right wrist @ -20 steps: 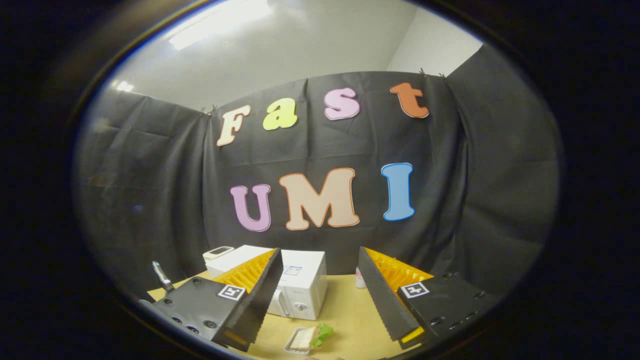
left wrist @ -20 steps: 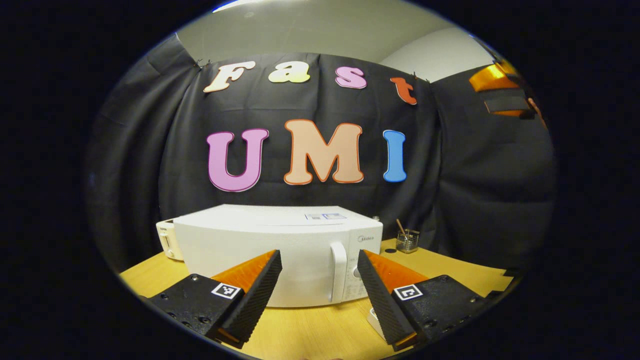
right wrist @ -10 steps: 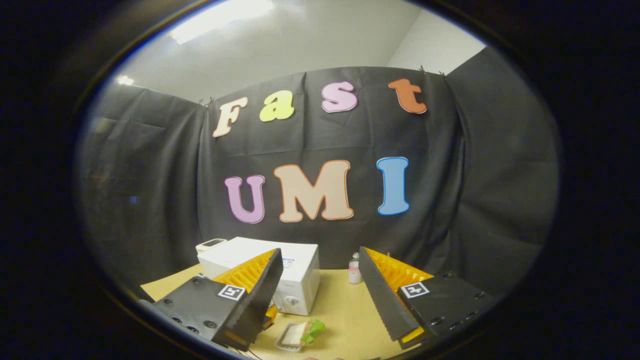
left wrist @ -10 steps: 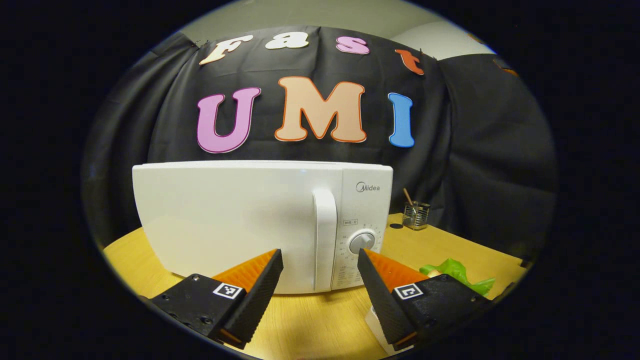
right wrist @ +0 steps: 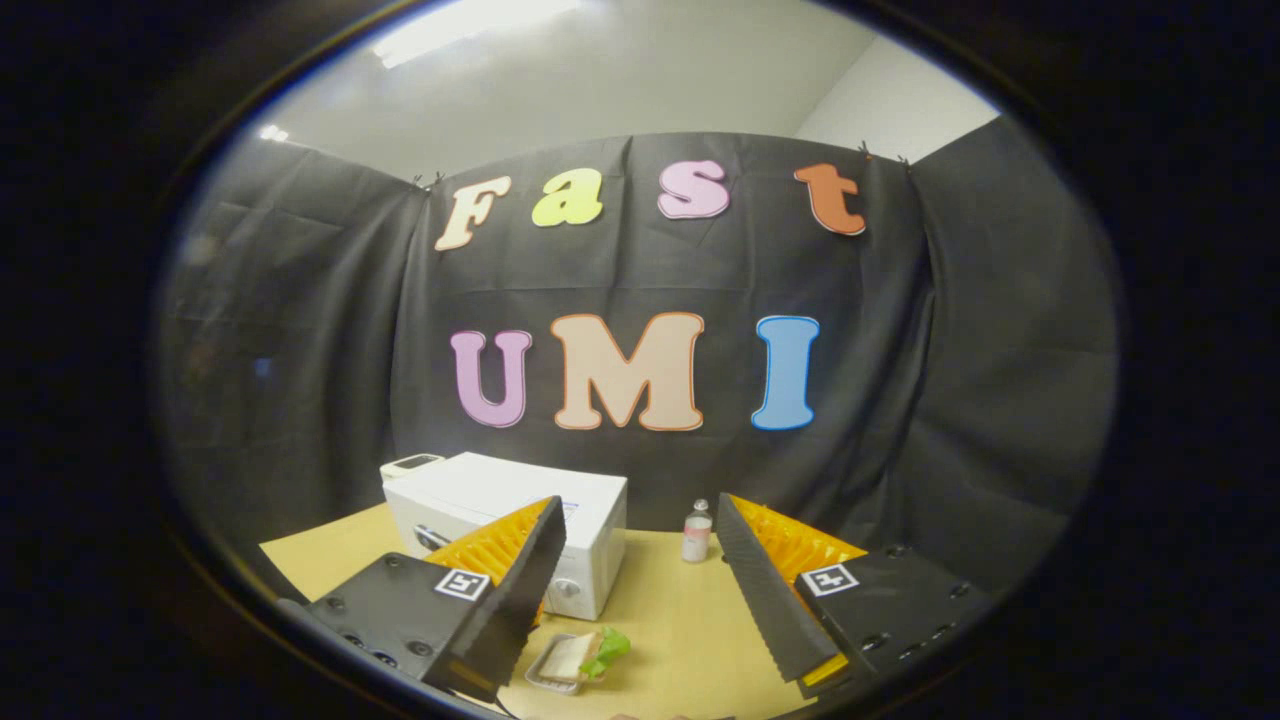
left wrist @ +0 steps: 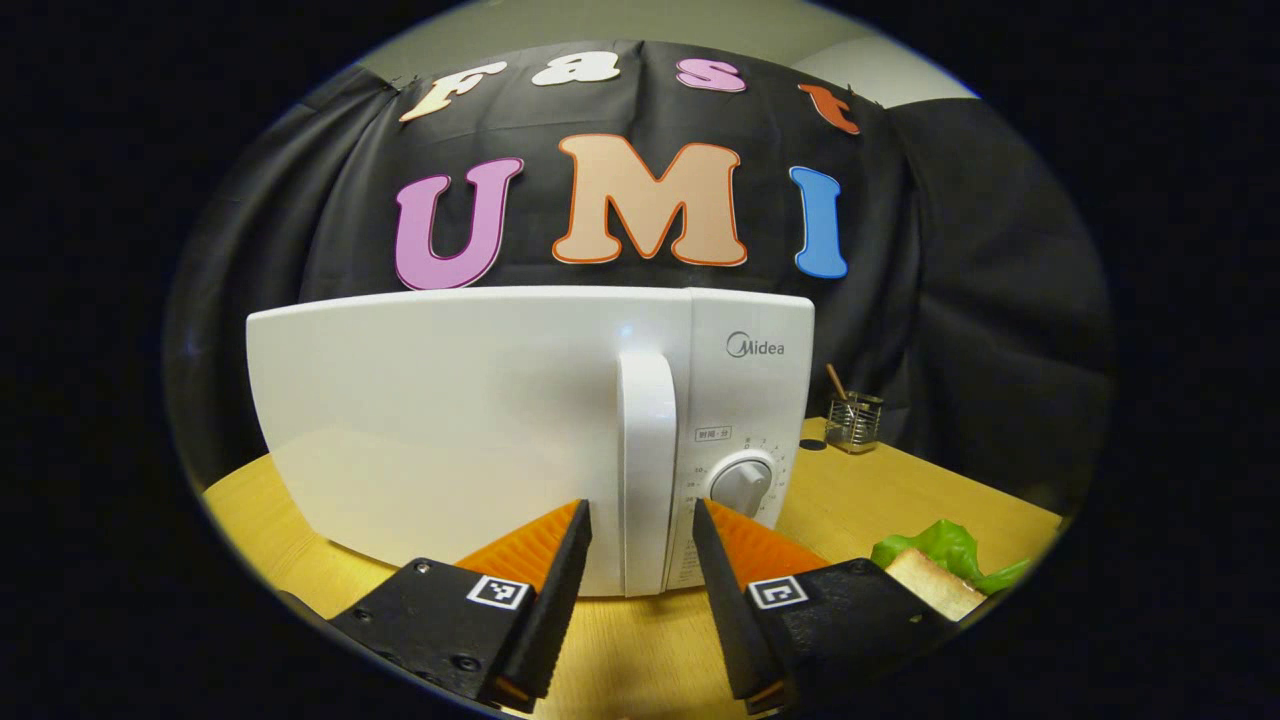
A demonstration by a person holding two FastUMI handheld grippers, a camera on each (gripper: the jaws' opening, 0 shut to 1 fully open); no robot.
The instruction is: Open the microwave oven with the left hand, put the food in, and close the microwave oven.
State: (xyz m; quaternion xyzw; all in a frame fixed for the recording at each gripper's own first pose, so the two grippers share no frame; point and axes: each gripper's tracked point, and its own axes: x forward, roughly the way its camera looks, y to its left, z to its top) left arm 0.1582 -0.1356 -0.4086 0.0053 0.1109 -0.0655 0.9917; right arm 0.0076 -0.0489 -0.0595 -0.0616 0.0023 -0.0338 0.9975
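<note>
The white microwave point(left wrist: 450, 430) stands with its door closed on a wooden table point(left wrist: 900, 490). In the left gripper view my left gripper point(left wrist: 640, 520) is open, one finger on each side of the bottom of the vertical door handle point(left wrist: 647, 450), without touching it. The food, a sandwich with green lettuce point(left wrist: 940, 565), lies at the lower right. In the right gripper view my right gripper point(right wrist: 640, 520) is open and empty, high above the table; the microwave point(right wrist: 500, 510) sits far off at the left and the food in a small tray point(right wrist: 580, 655) lies below the fingers.
A round dial point(left wrist: 742, 485) sits on the panel right of the handle. A wire holder with a stick point(left wrist: 853, 420) stands behind the microwave on the right. A small bottle point(right wrist: 697, 535) stands on the table by the cloth wall. A white appliance point(right wrist: 412, 465) sits behind the microwave.
My left gripper has come down and closer to the microwave, and its fingers have narrowed around the handle. The right gripper has drifted a little, still open and high.
</note>
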